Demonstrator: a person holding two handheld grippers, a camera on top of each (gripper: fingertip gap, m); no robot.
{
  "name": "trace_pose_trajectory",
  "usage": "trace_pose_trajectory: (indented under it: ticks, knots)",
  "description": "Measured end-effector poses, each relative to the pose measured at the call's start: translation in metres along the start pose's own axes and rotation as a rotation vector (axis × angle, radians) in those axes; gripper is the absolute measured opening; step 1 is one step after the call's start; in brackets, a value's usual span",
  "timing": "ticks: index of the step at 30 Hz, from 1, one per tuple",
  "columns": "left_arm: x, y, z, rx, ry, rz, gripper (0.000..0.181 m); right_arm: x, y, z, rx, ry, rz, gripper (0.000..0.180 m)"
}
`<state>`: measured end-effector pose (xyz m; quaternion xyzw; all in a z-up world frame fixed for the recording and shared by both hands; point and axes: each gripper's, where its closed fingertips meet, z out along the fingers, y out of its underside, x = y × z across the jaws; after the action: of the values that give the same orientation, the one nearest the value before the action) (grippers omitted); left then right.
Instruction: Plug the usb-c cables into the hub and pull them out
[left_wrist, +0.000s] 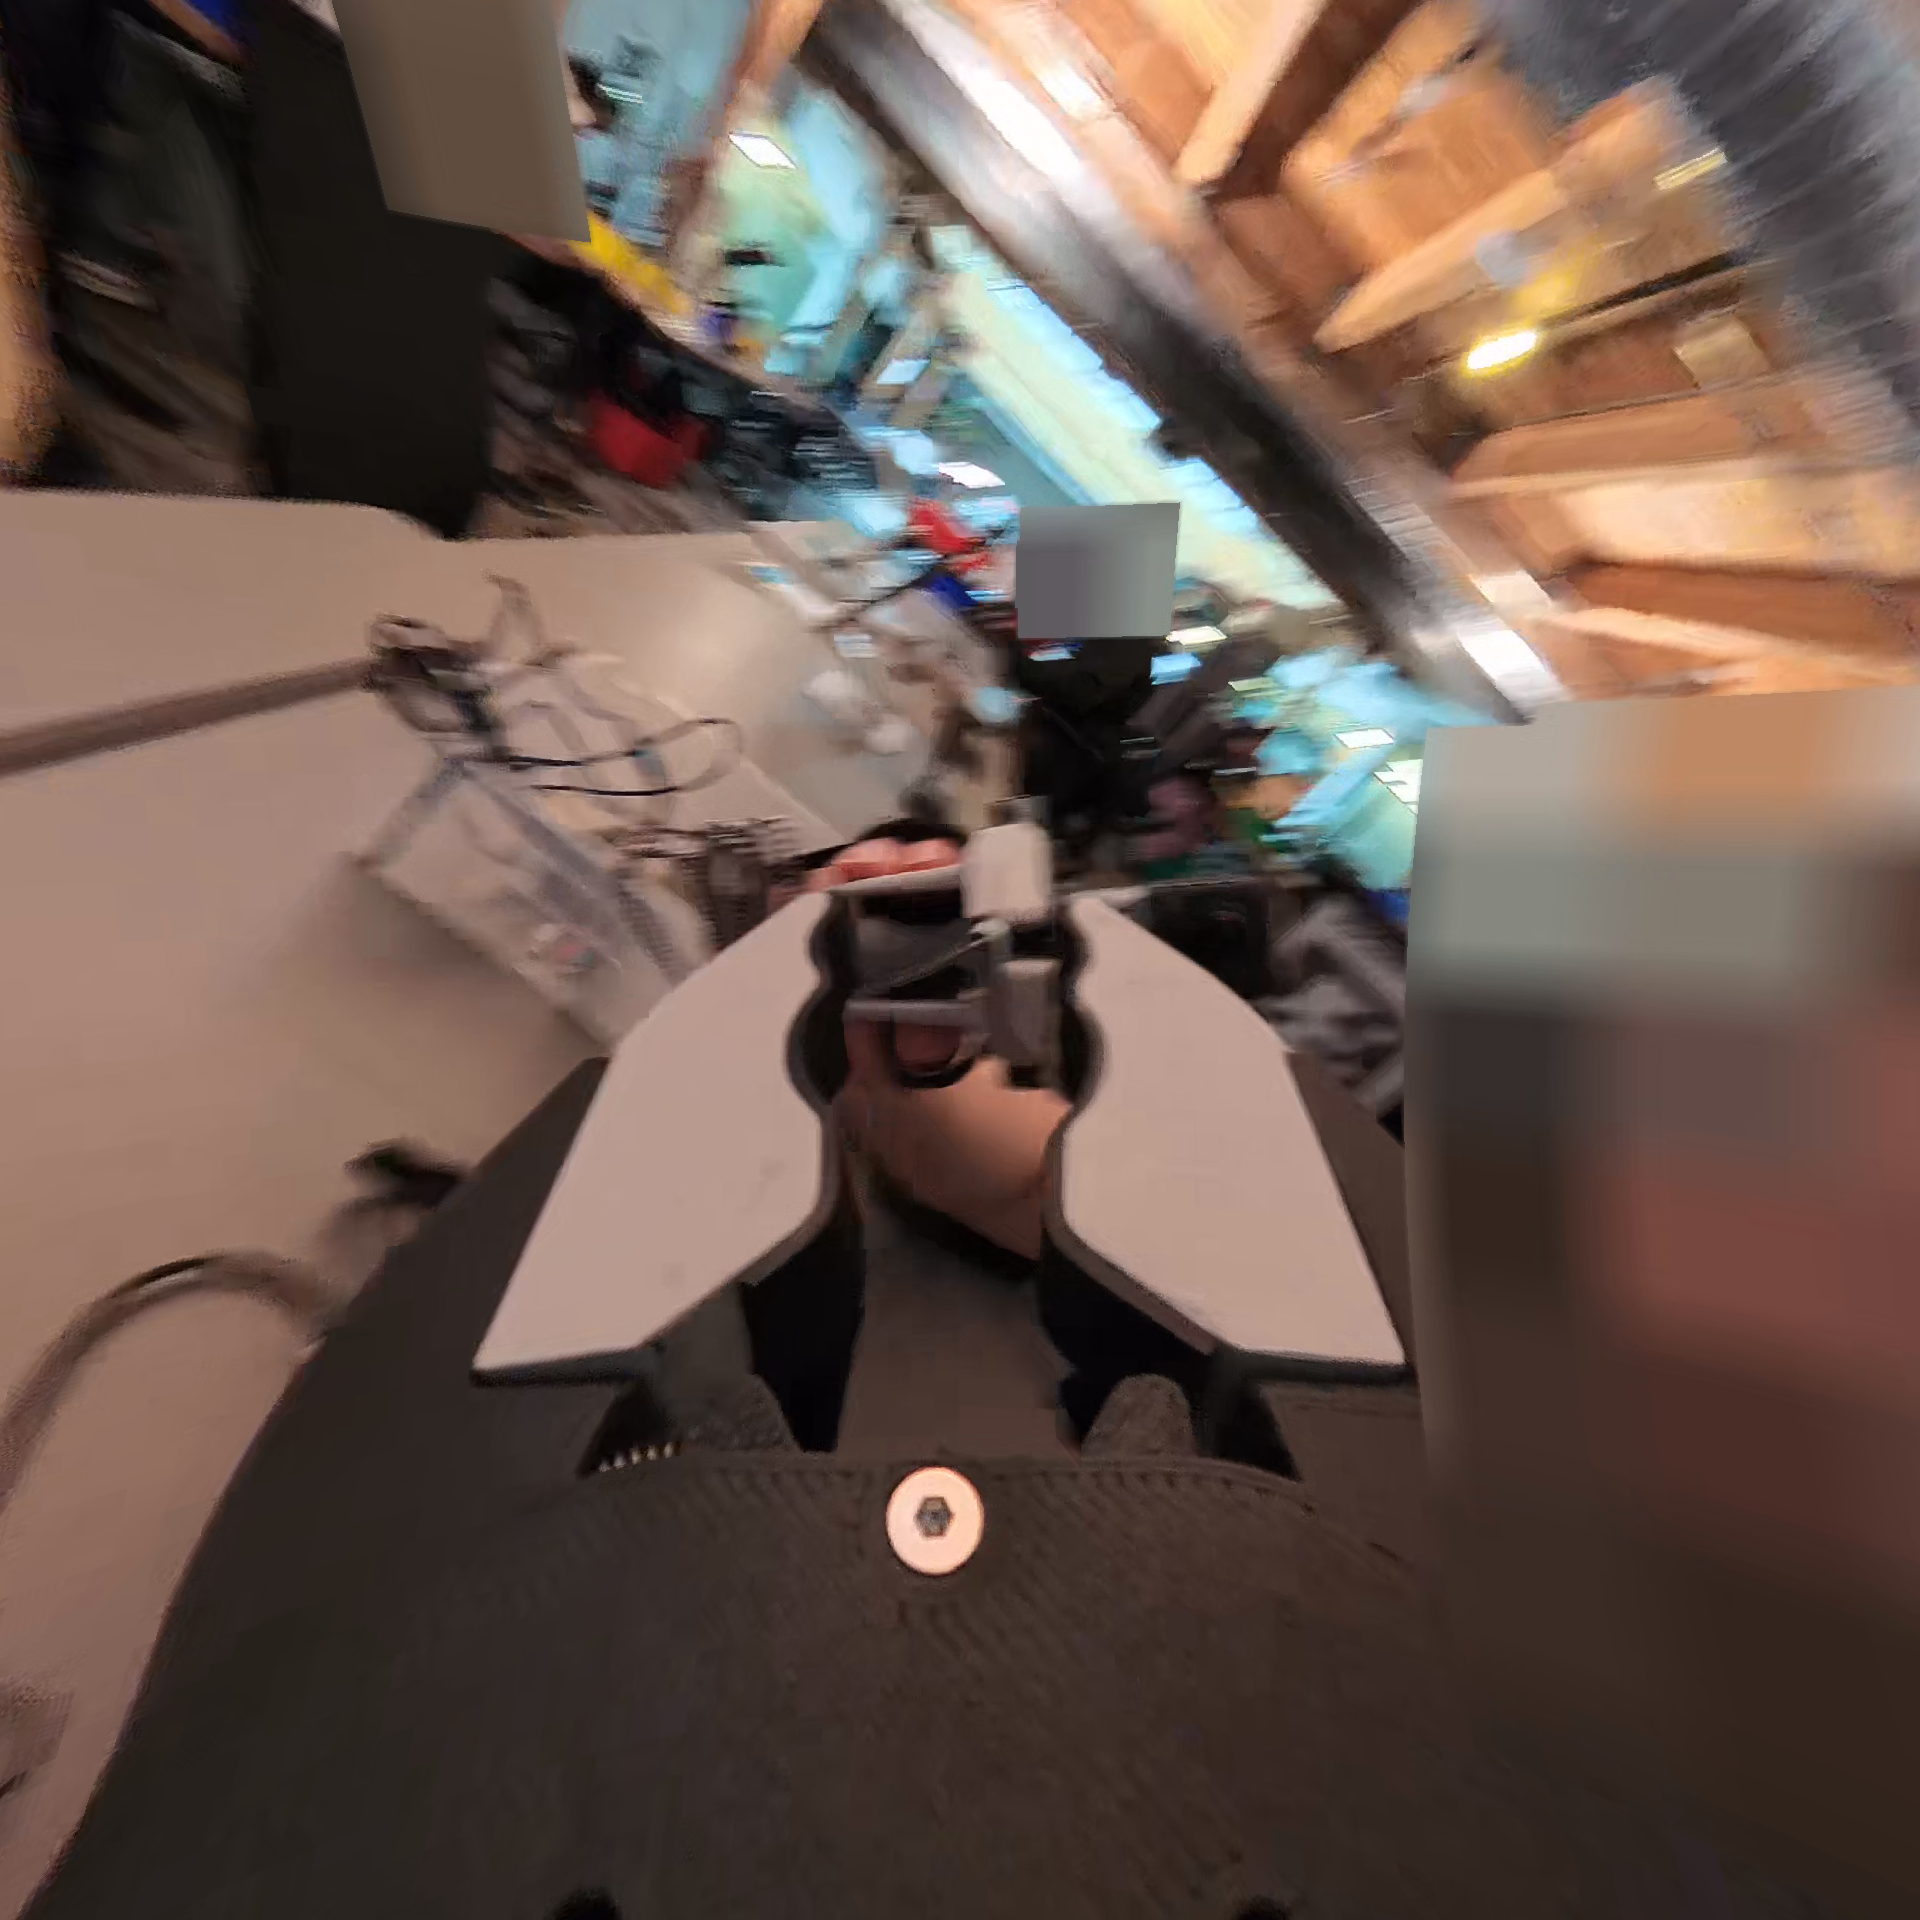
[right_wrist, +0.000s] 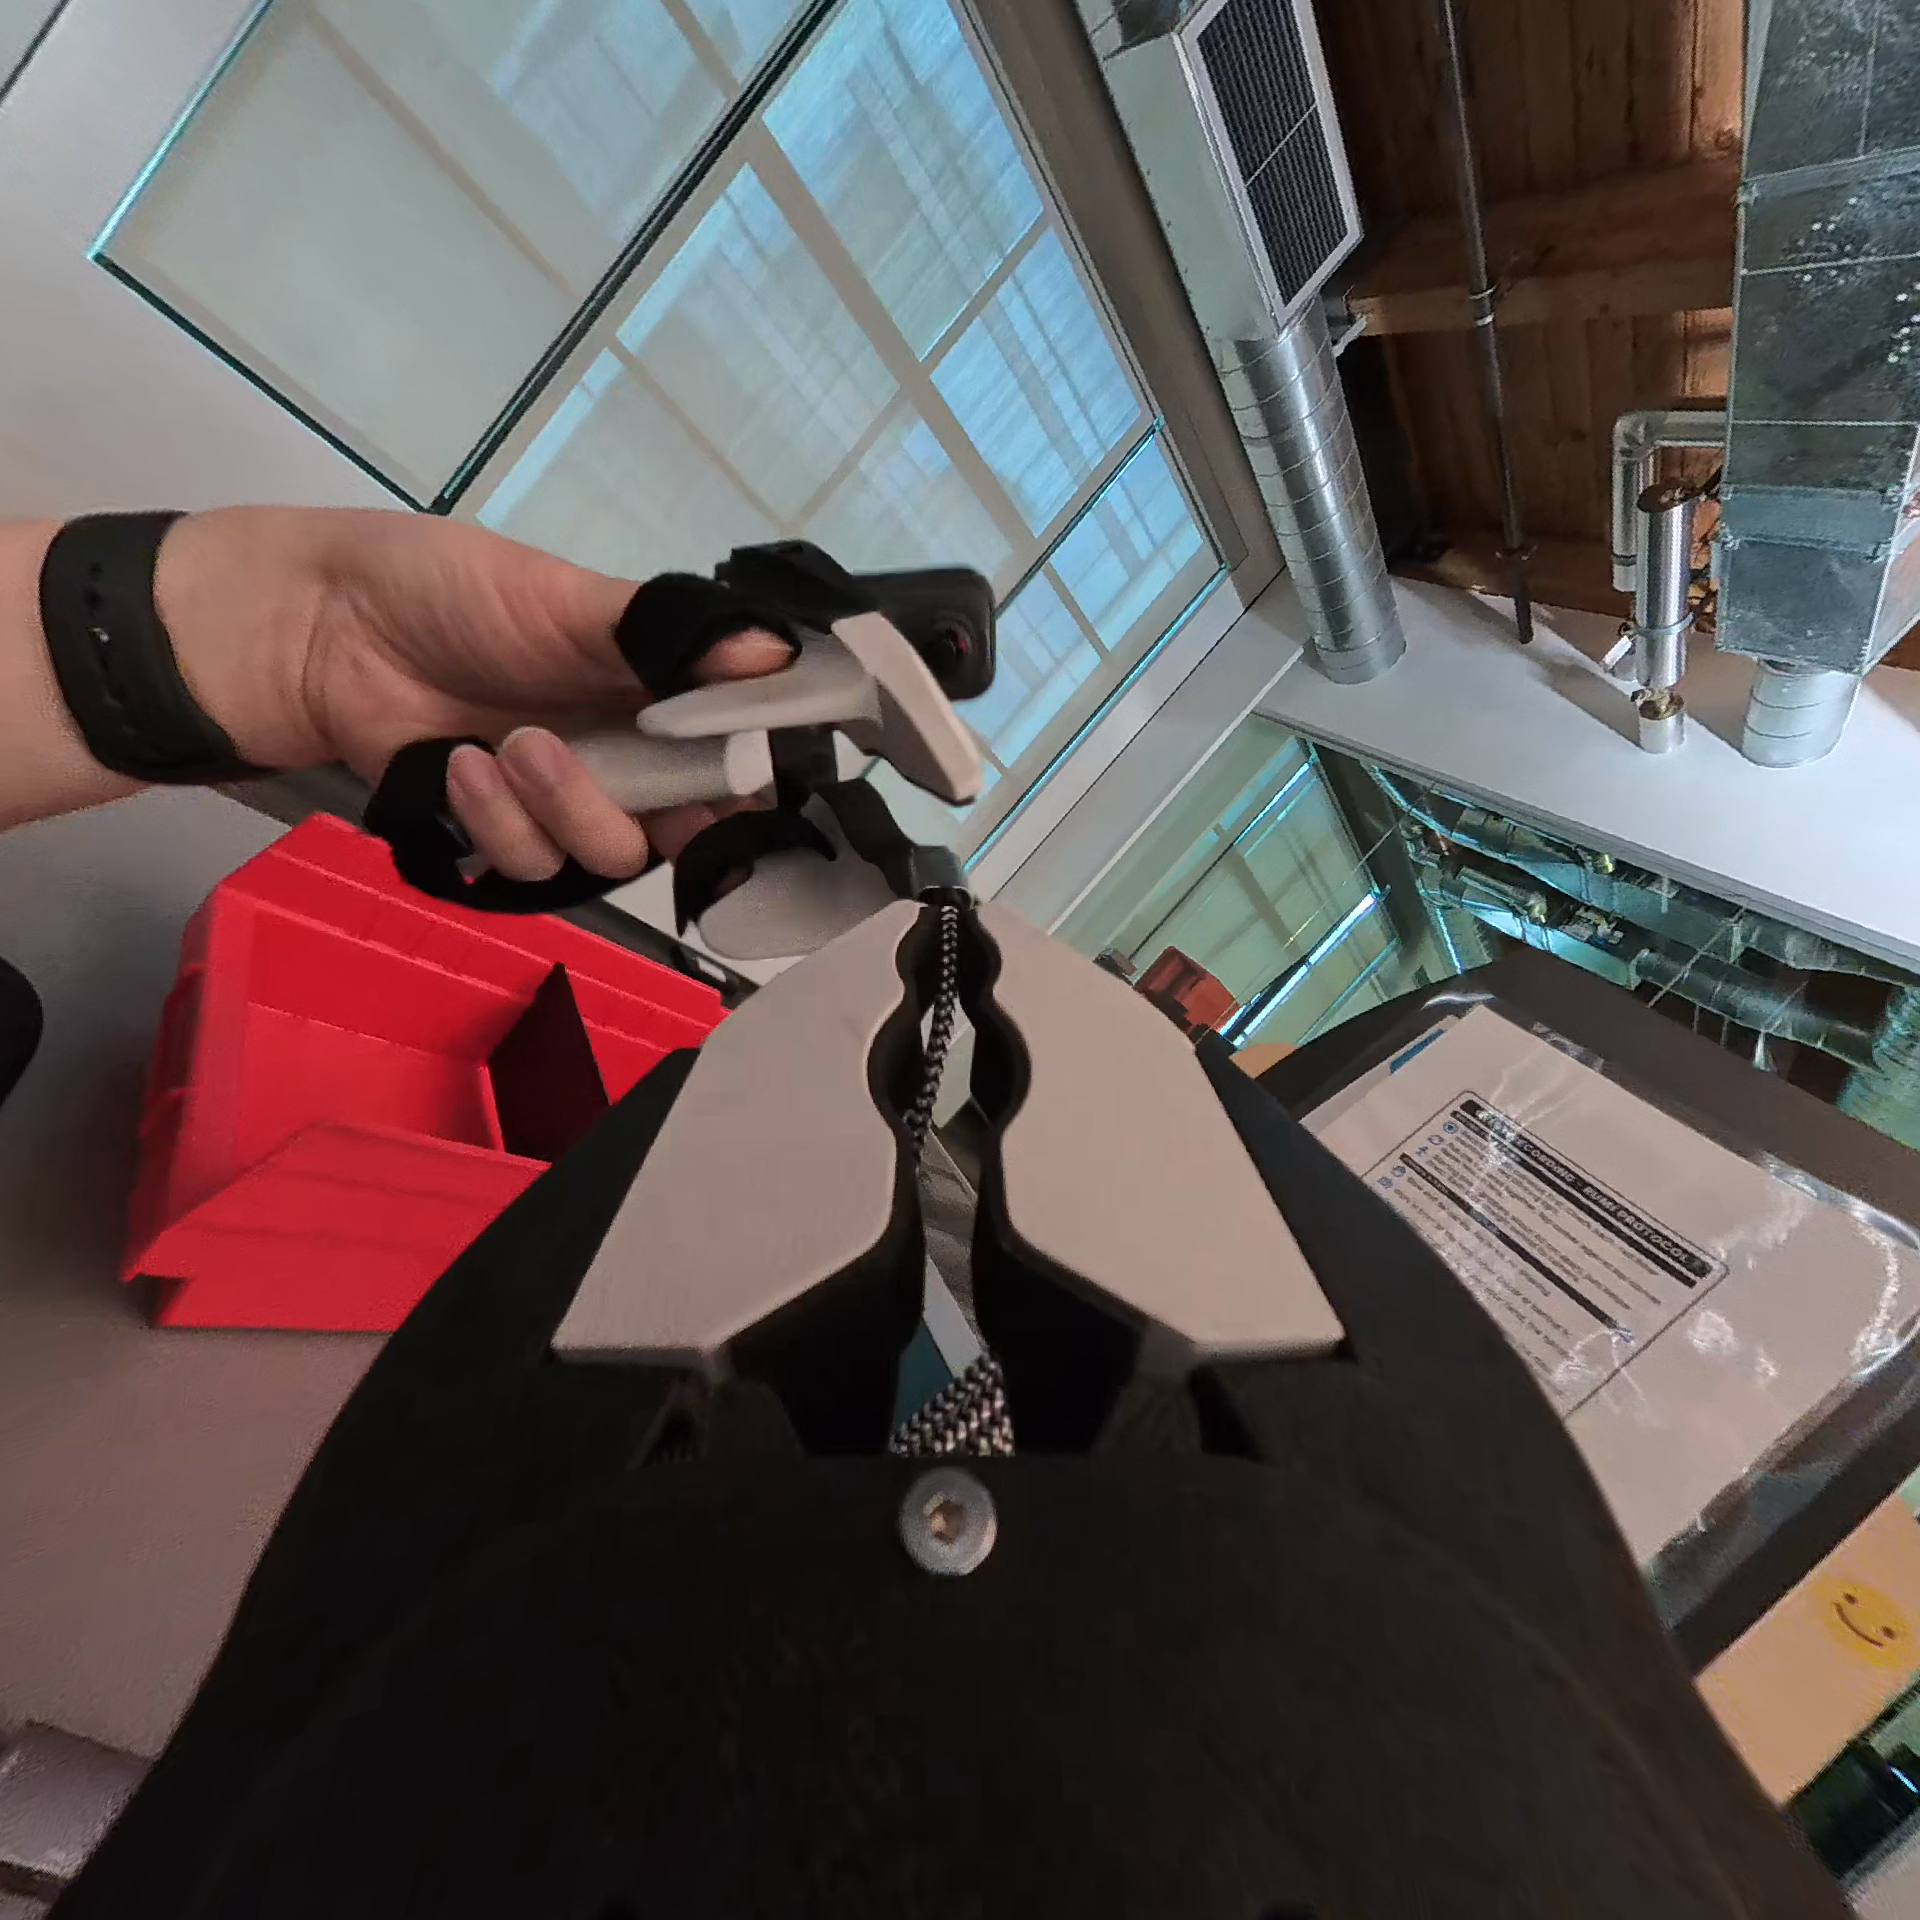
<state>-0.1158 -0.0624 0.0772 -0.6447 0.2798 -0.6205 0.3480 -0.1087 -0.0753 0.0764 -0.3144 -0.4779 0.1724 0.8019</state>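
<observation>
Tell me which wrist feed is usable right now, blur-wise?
Left wrist view: heavy motion blur, table and its cables smeared, left gripper fairly crisp. Right wrist view: sharp, braided cable pinched in the right gripper, red bin clear; wide-angle bending at edges.

Bin left of right claw, cable between its fingers

Grey tongs; black-and-white braided cable; red bin; black wrist strap
</observation>
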Motion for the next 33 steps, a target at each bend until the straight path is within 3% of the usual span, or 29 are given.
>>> trace_pose_trajectory:
  ticks: [2,5,8,10,16,21,33]
  knots:
    - [-0.011,-0.004,-0.011,-0.002,-0.145,0.093,0.049,0.006,-0.002,-0.001,-0.018,0.006,-0.018,0.004]
    - [-0.02,-0.004,-0.028,-0.043,-0.34,0.212,0.051,0.024,-0.007,-0.008,-0.047,0.041,-0.049,0.004]
    - [-0.035,0.021,-0.042,-0.252,-0.577,0.29,0.041,0.051,-0.02,-0.021,-0.039,0.1,-0.043,0.003]
    - [-0.047,0.049,-0.045,-0.437,-0.698,0.308,0.049,0.068,-0.03,-0.031,-0.027,0.141,-0.042,0.003]
    - [-0.084,0.126,0.002,-0.837,-0.685,0.266,0.038,0.1,-0.057,-0.056,0.006,0.232,-0.074,0.003]
    - [-0.133,0.189,0.0,-1.148,-0.775,0.098,0.051,0.105,-0.075,-0.066,0.036,0.255,-0.102,0.003]
    - [-0.159,0.234,-0.011,-1.343,-0.863,-0.037,0.05,0.105,-0.081,-0.068,0.043,0.257,-0.134,0.003]
